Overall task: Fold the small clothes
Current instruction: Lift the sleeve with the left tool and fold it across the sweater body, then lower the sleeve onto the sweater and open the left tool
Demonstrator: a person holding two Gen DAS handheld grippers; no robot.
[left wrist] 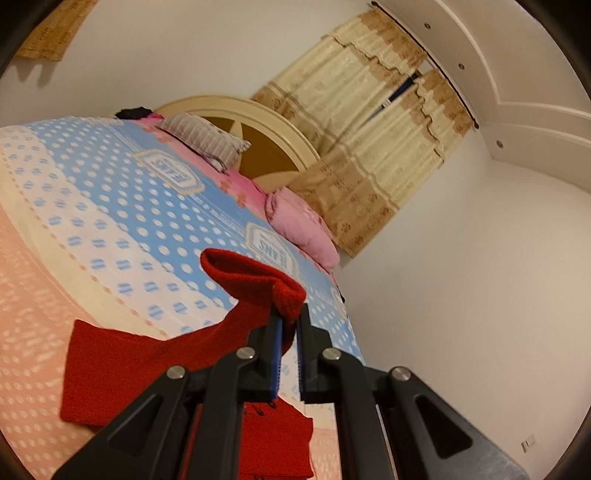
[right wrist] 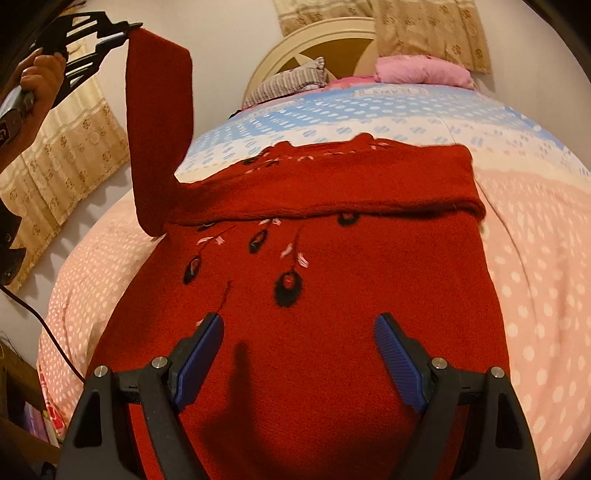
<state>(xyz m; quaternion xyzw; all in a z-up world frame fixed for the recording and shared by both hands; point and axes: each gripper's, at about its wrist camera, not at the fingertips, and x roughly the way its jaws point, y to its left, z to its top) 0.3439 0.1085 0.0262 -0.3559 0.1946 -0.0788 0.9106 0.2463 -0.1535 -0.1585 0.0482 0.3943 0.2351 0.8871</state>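
A red knit sweater (right wrist: 332,295) with black and pink embroidery lies on the bed, its right sleeve folded across the chest. My left gripper (left wrist: 290,321) is shut on the cuff of the left sleeve (left wrist: 258,280) and holds it lifted above the bed. It shows in the right wrist view (right wrist: 125,31) at the upper left, with the sleeve (right wrist: 159,122) hanging down from it. My right gripper (right wrist: 299,328) is open and empty, just above the sweater's lower body.
The bed has a pink dotted cover (right wrist: 535,258) and a blue dotted part (left wrist: 129,206). Pillows (left wrist: 207,138) and a pink bundle (left wrist: 303,229) lie by the headboard (left wrist: 266,144). Curtains (left wrist: 369,129) hang behind. A cable (right wrist: 40,325) runs at the left.
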